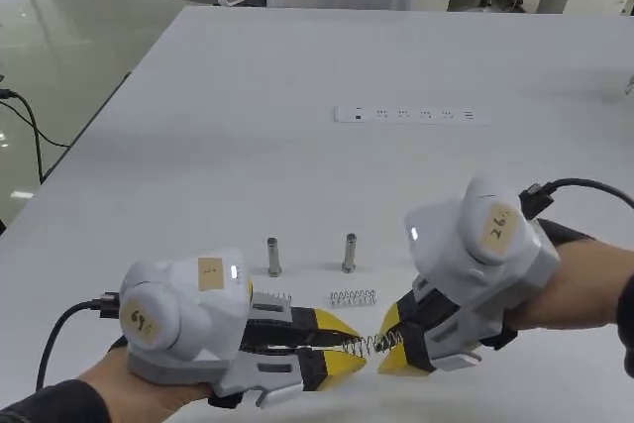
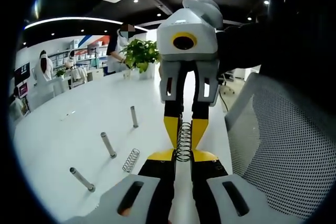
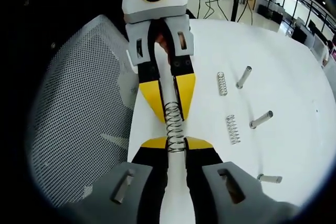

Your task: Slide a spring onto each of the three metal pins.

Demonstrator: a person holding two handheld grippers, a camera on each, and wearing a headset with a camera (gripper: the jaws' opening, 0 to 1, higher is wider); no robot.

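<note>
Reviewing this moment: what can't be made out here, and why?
Head view: the left gripper covers part of one loose spring; its full length is hidden.
Gripper views: the held spring ends inside the jaws of the left gripper and the right gripper; how deep is hidden.
Head view: markings on the power strip are too small to read.

Pins (image 2: 108, 145) stand upright; loose spring (image 1: 354, 297) lies flat, gripped spring (image 1: 369, 344) horizontal.
</note>
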